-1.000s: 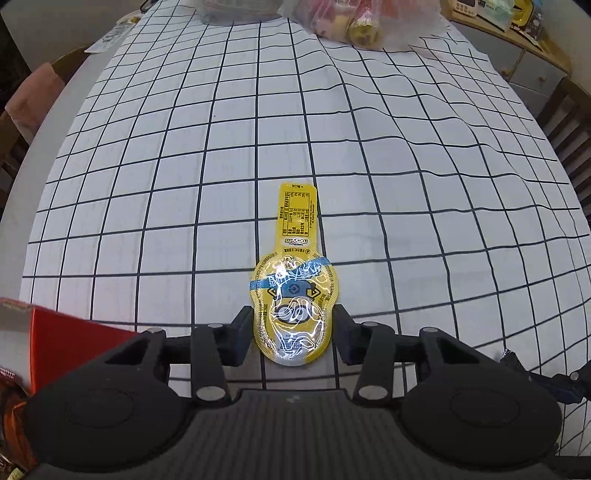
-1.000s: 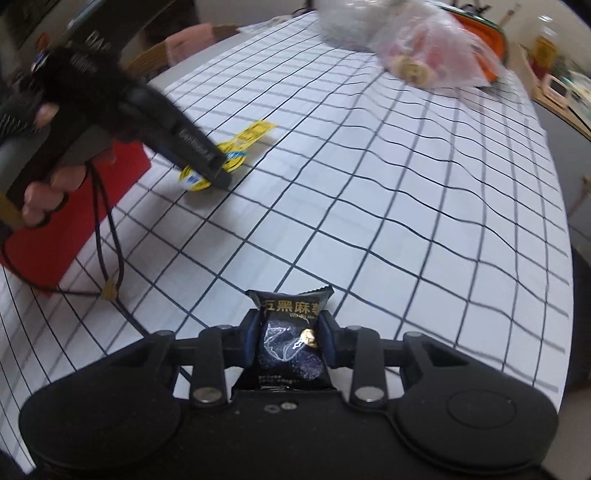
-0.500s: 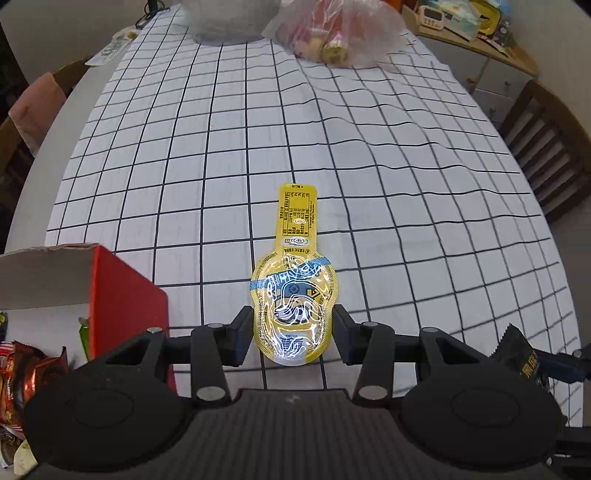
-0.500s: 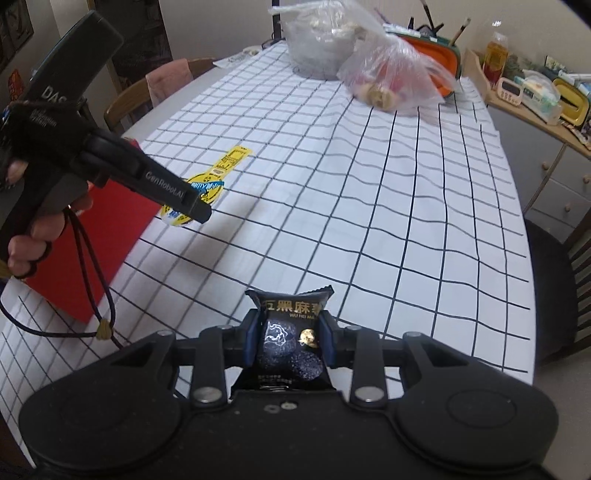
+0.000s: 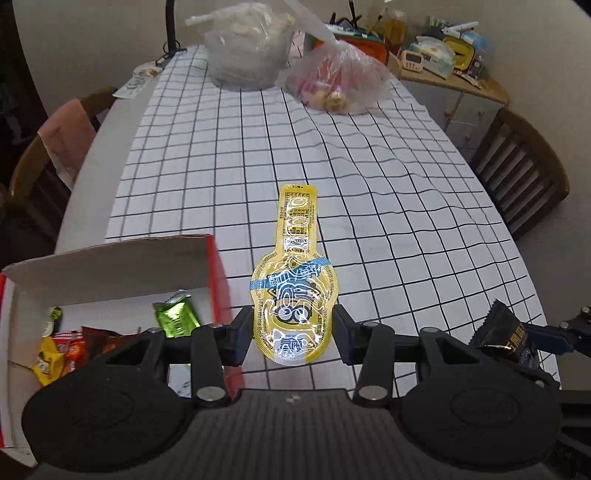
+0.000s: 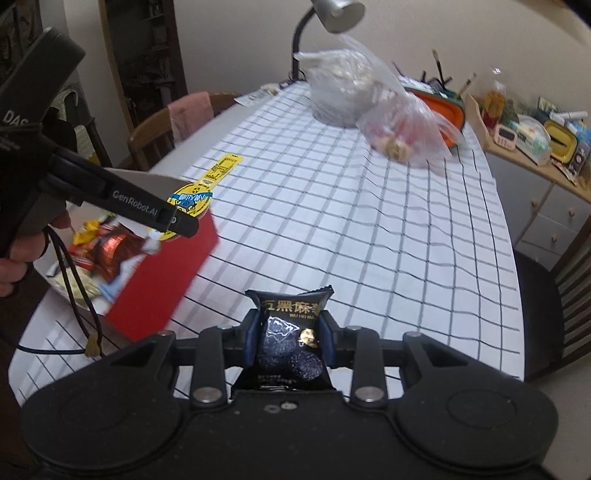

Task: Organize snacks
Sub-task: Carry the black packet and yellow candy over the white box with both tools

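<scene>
My left gripper is shut on a yellow jelly pouch with a long neck, held above the checked tablecloth just right of a red cardboard box. The box holds several wrapped snacks, among them a green packet. In the right wrist view the same pouch hangs over the box's red side, with the left gripper clamped on it. My right gripper is shut on a black snack packet with gold lettering, lifted off the table. That packet shows at the left view's right edge.
Two clear plastic bags of food sit at the table's far end, by an orange container and a desk lamp. Wooden chairs stand at the left and right. A cluttered sideboard lies beyond.
Both grippers have risen and drawn back from the table with their snacks. The red box's open inside with its snacks has come into the left view.
</scene>
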`<action>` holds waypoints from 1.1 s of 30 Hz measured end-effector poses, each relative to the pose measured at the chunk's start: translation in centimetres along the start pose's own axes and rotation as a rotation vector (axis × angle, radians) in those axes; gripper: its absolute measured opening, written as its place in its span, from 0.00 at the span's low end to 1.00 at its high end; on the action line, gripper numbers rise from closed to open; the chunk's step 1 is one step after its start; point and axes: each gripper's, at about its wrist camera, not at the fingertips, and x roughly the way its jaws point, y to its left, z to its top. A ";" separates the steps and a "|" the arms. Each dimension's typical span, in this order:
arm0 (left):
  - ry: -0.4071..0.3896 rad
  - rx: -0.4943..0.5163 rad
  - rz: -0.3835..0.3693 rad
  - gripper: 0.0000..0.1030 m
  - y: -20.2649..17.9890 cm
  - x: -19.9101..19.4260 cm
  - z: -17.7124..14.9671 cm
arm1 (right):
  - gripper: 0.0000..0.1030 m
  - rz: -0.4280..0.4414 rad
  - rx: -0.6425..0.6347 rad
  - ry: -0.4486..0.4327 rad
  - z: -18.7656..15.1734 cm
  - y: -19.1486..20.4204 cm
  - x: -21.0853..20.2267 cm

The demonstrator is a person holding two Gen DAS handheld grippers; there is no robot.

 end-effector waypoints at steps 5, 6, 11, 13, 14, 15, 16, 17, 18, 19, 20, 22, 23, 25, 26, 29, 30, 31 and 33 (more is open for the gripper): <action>-0.036 0.002 -0.002 0.43 2.5 -2.8 -1.1 | 0.31 0.014 -0.021 -0.024 1.2 3.3 -0.4; -0.043 0.001 -0.001 0.43 3.0 -3.3 -1.3 | 0.31 0.016 -0.025 -0.027 1.4 4.0 -0.3; -0.064 -0.007 0.012 0.43 6.0 -5.3 -2.6 | 0.31 0.033 -0.051 -0.040 2.6 7.3 0.2; -0.066 -0.014 0.015 0.43 7.4 -5.9 -3.1 | 0.30 0.040 -0.062 -0.042 3.0 8.5 0.6; -0.068 -0.018 0.019 0.43 8.1 -6.1 -3.3 | 0.30 0.043 -0.068 -0.043 3.2 9.1 0.8; -0.069 -0.023 0.024 0.43 8.8 -6.4 -3.6 | 0.30 0.046 -0.073 -0.044 3.4 9.7 1.0; -0.069 -0.028 0.027 0.43 9.5 -6.6 -3.8 | 0.31 0.050 -0.076 -0.043 3.6 10.2 1.2; -0.070 -0.033 0.032 0.43 10.2 -6.7 -4.0 | 0.31 0.052 -0.080 -0.042 3.8 10.7 1.4; -0.070 -0.039 0.039 0.43 10.9 -6.9 -4.2 | 0.31 0.053 -0.084 -0.042 3.9 11.2 1.7; -0.068 -0.046 0.045 0.43 11.7 -7.0 -4.4 | 0.31 0.055 -0.088 -0.042 4.1 11.7 2.0; -0.068 -0.053 0.051 0.43 12.4 -7.1 -4.7 | 0.31 0.057 -0.090 -0.039 4.3 12.2 2.3; -0.065 -0.068 0.063 0.43 13.9 -7.2 -5.0 | 0.31 0.058 -0.097 -0.034 4.7 12.9 3.2; -0.062 -0.076 0.068 0.43 14.5 -7.2 -5.3 | 0.30 0.058 -0.101 -0.029 4.8 13.3 3.6; -0.055 -0.088 0.078 0.43 15.8 -7.1 -5.6 | 0.31 0.057 -0.105 -0.019 5.2 14.1 4.6; -0.052 -0.094 0.084 0.43 16.3 -7.1 -5.8 | 0.31 0.055 -0.107 -0.014 5.3 14.4 5.1; -0.036 -0.109 0.099 0.43 17.9 -6.6 -6.4 | 0.31 0.054 -0.107 0.001 5.8 15.4 6.7; -0.029 -0.114 0.104 0.43 18.5 -6.4 -6.5 | 0.31 0.053 -0.106 0.009 5.9 15.7 7.3; -0.020 -0.119 0.109 0.43 19.0 -6.1 -6.7 | 0.31 0.055 -0.104 0.017 6.0 16.0 7.8; -0.002 -0.121 0.120 0.43 19.8 -5.4 -6.9 | 0.31 0.060 -0.106 0.034 6.2 16.5 9.0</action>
